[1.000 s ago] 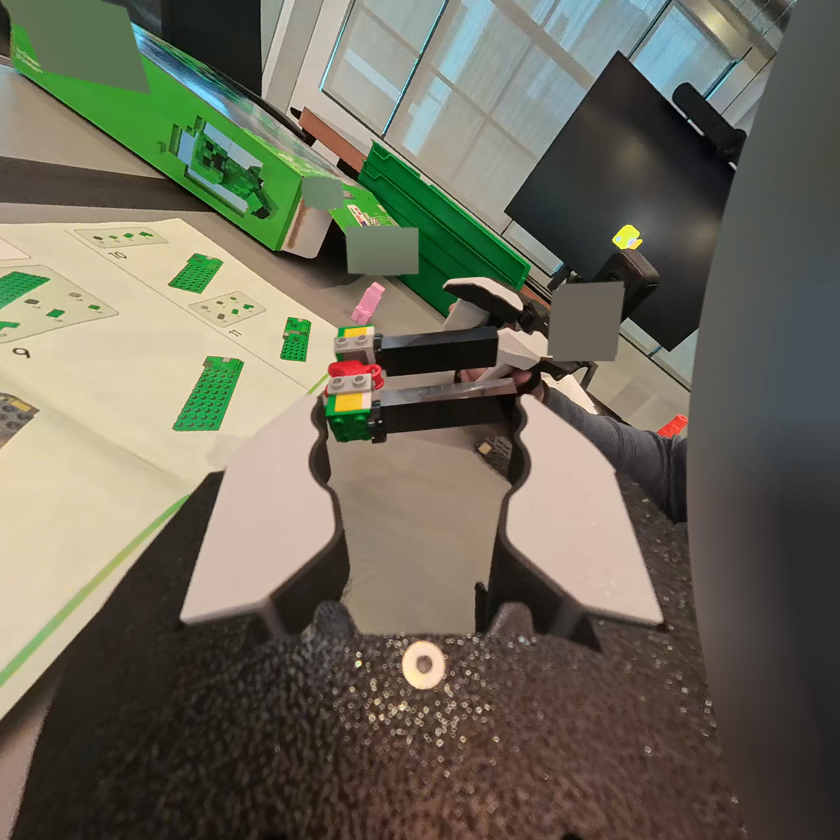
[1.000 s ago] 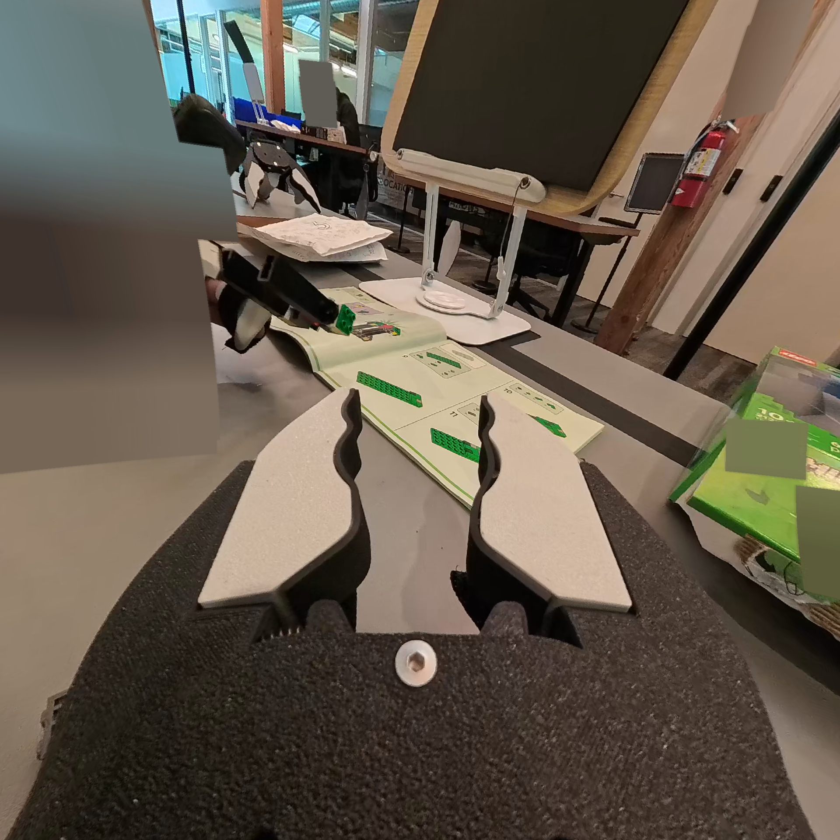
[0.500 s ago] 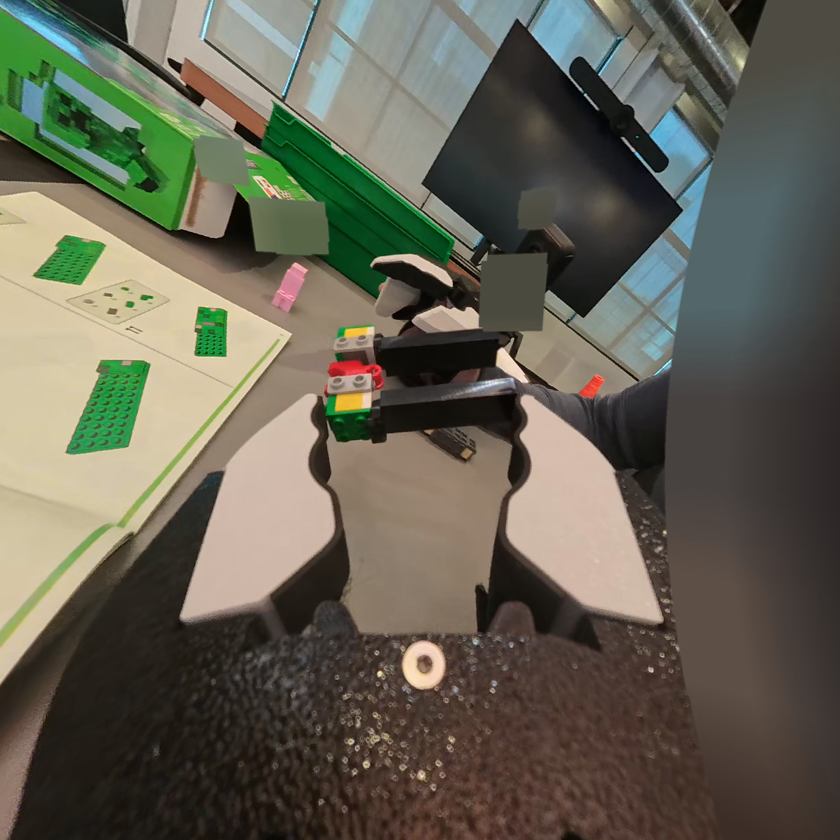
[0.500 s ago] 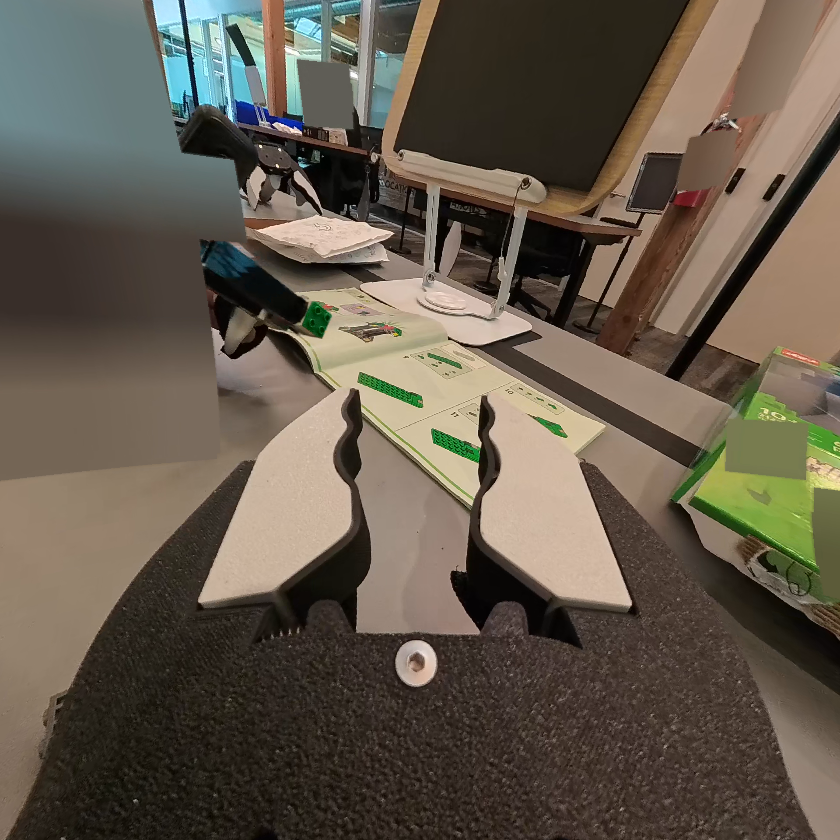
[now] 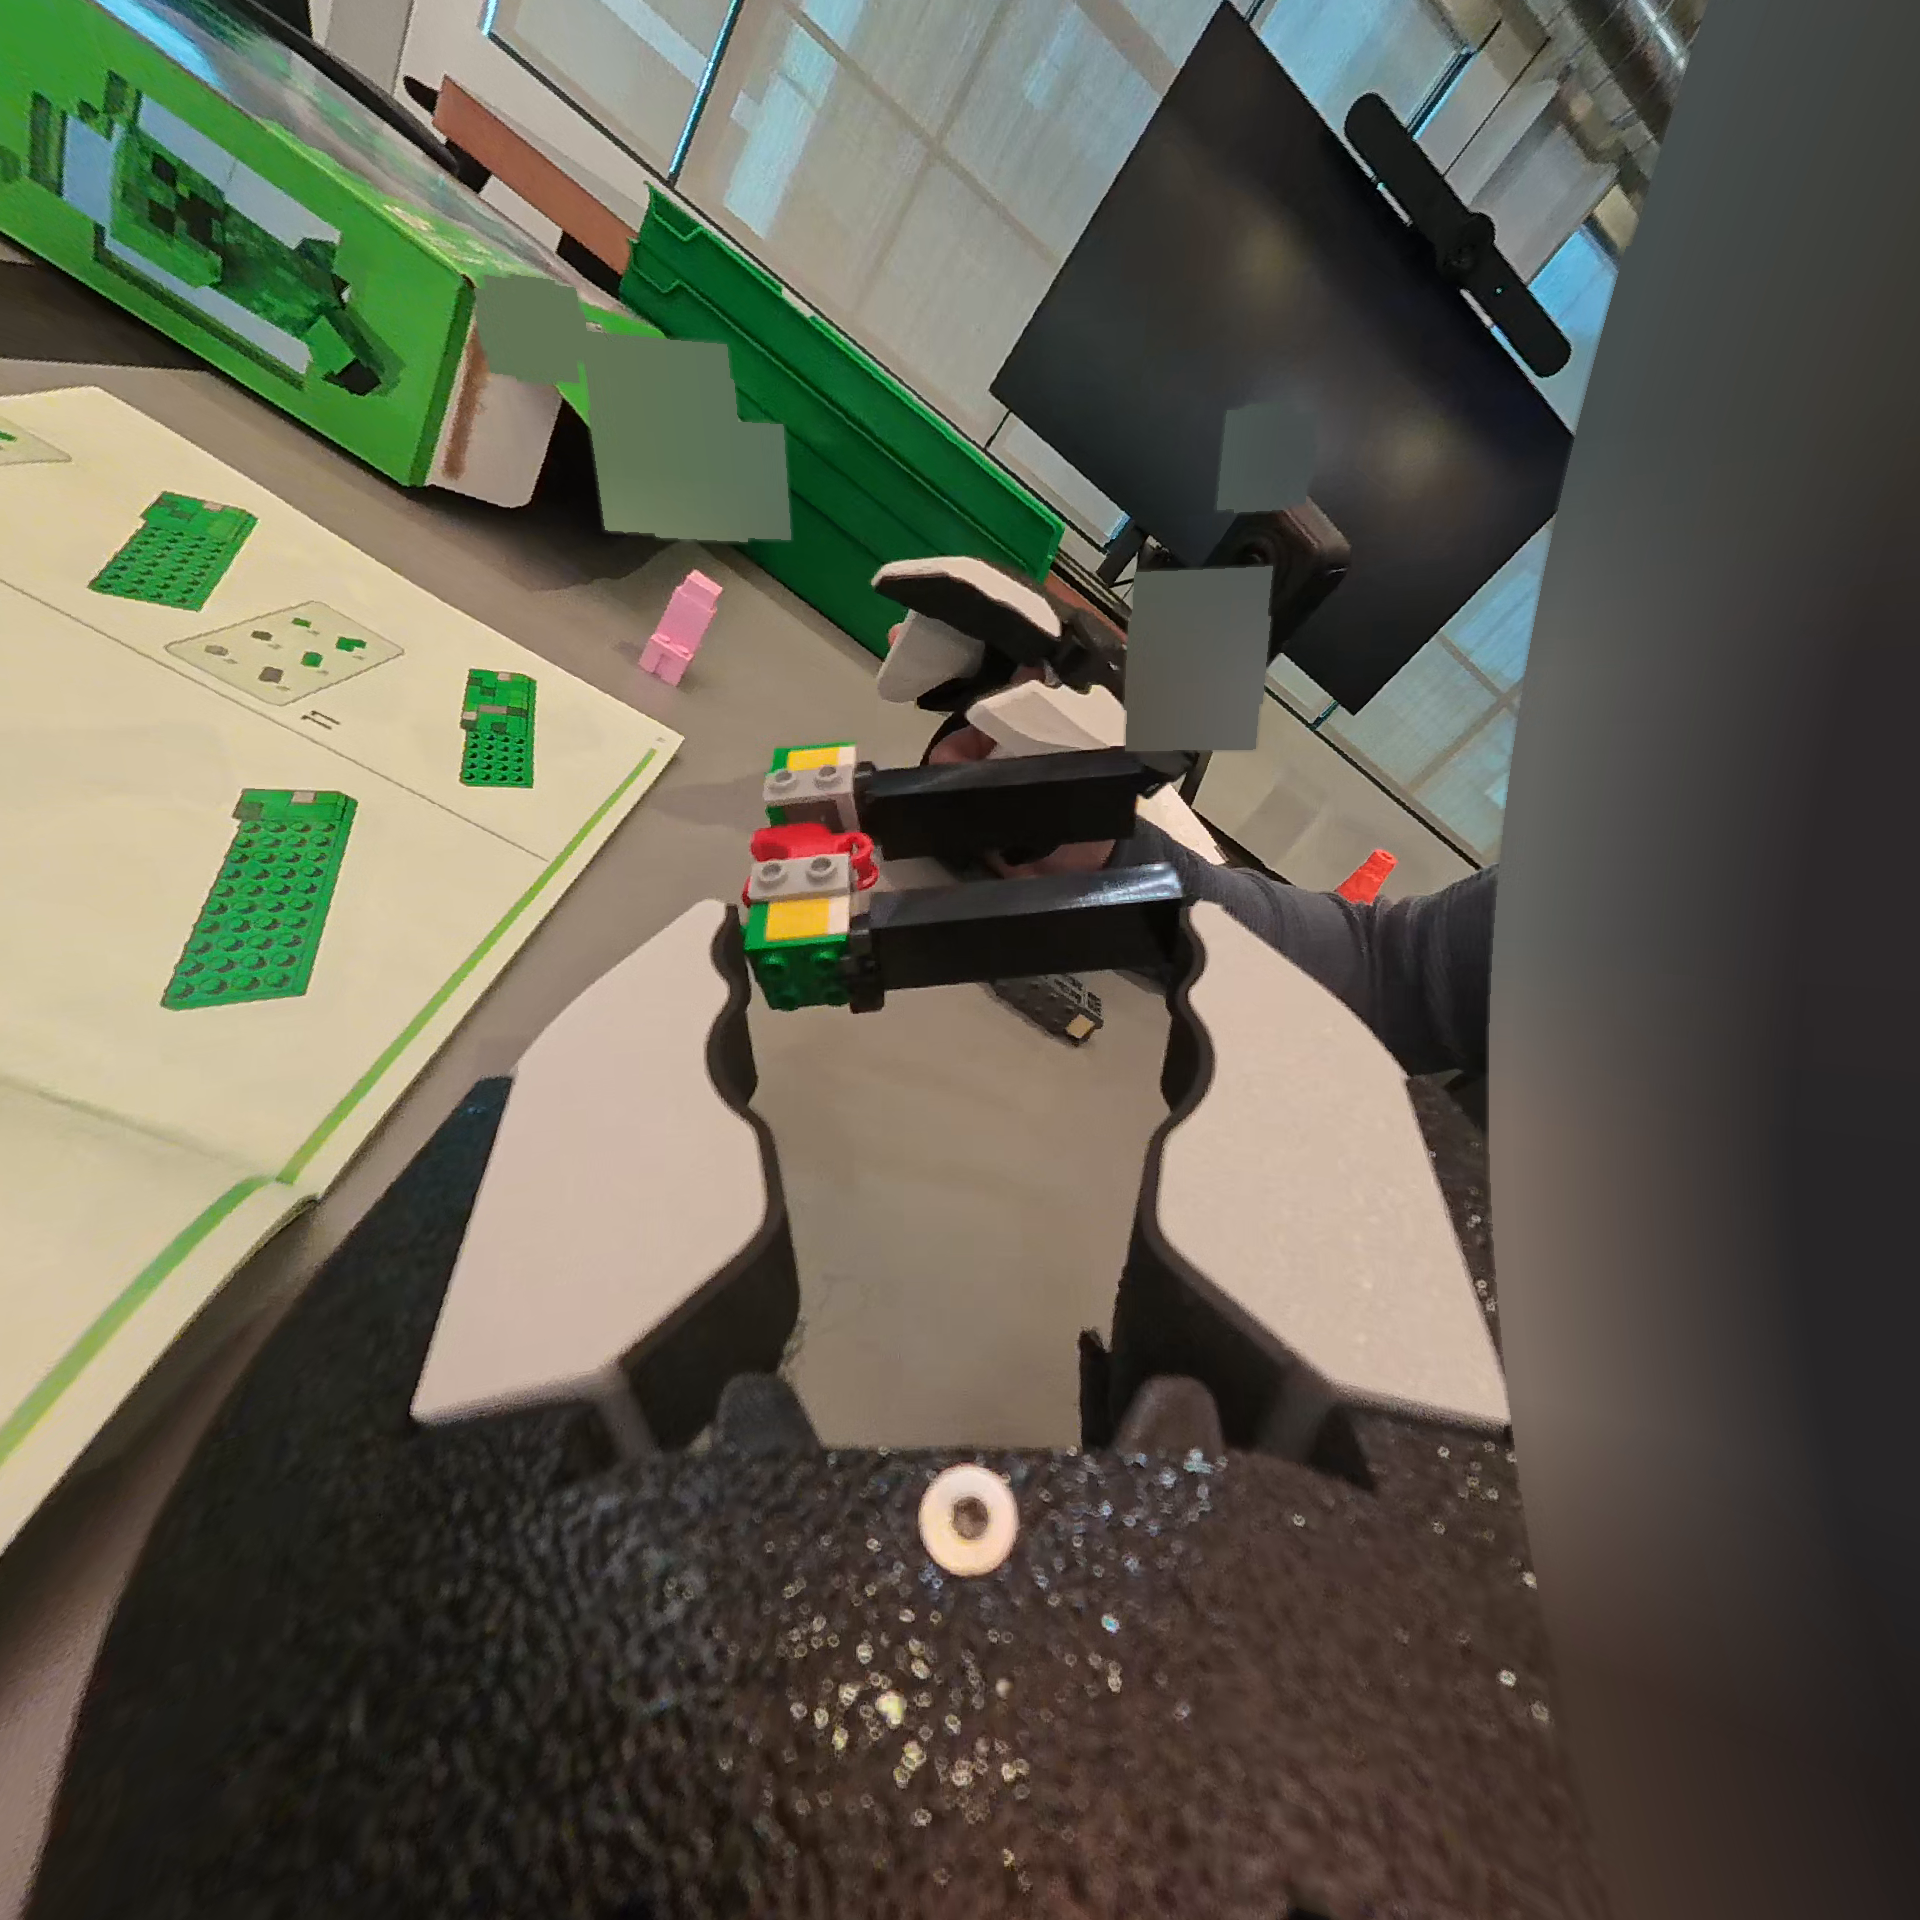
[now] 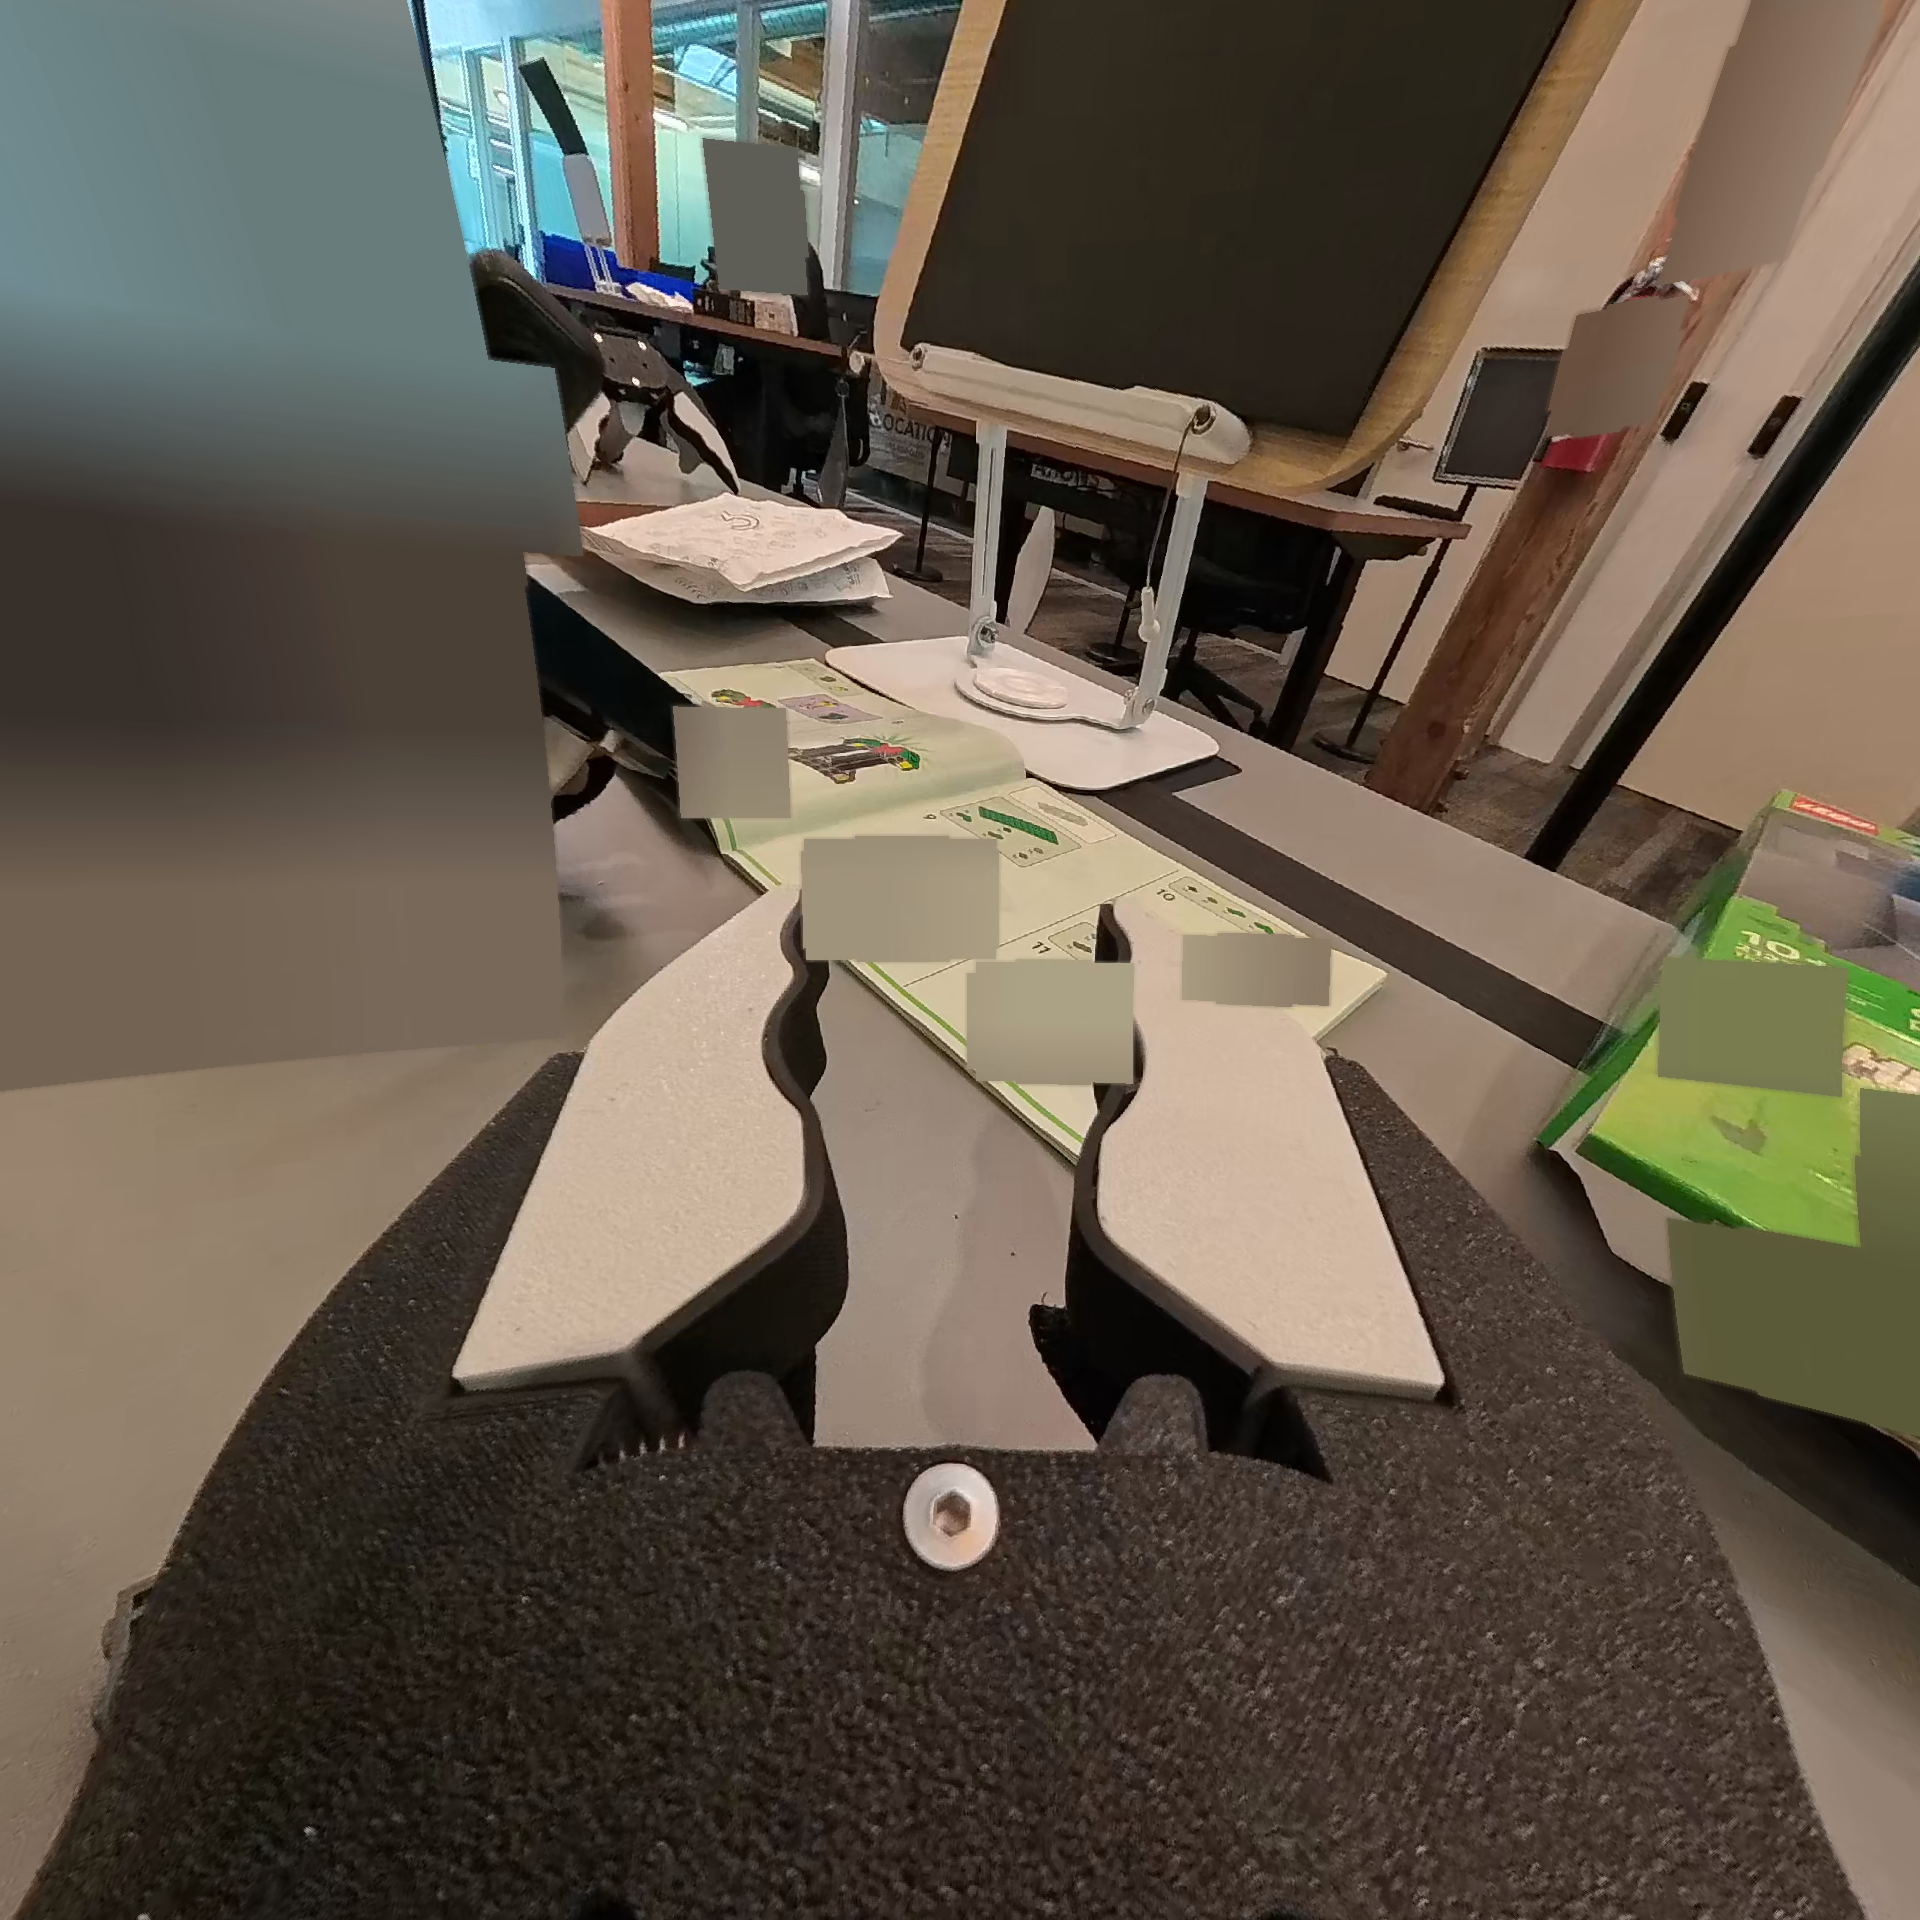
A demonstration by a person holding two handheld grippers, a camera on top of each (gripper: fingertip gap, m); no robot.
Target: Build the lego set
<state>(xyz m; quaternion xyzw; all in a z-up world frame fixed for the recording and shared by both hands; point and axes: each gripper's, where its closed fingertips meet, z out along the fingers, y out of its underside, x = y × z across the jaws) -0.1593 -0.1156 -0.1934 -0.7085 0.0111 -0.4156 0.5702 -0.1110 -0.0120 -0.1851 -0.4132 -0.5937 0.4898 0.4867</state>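
Note:
My left gripper (image 5: 956,935) is shut on a lego assembly (image 5: 800,925) and holds it above the table. The assembly has two long black bars (image 5: 997,810) side by side, with green, yellow, grey and red pieces at their left ends. It spans the gap between my fingertips. My right gripper (image 6: 951,935) is open and empty, low over the grey table (image 6: 260,1195). It also shows in the left wrist view (image 5: 977,644), beyond the assembly. The open instruction booklet (image 5: 312,935) lies on the table, and in the right wrist view (image 6: 1039,831) it is just past my fingertips.
A green lego box (image 5: 260,260) lies behind the booklet; it is at the right in the right wrist view (image 6: 1714,1143). A pink figure (image 5: 681,629), a small black piece (image 5: 1049,1003) and green trays (image 5: 831,436) are nearby. A white stand (image 6: 1039,707) and paper bags (image 6: 738,540) sit farther back.
My left gripper has swung with the assembly; the booklet and box have slid left in its view. It has passed out of the right wrist view. The right gripper has stayed still.

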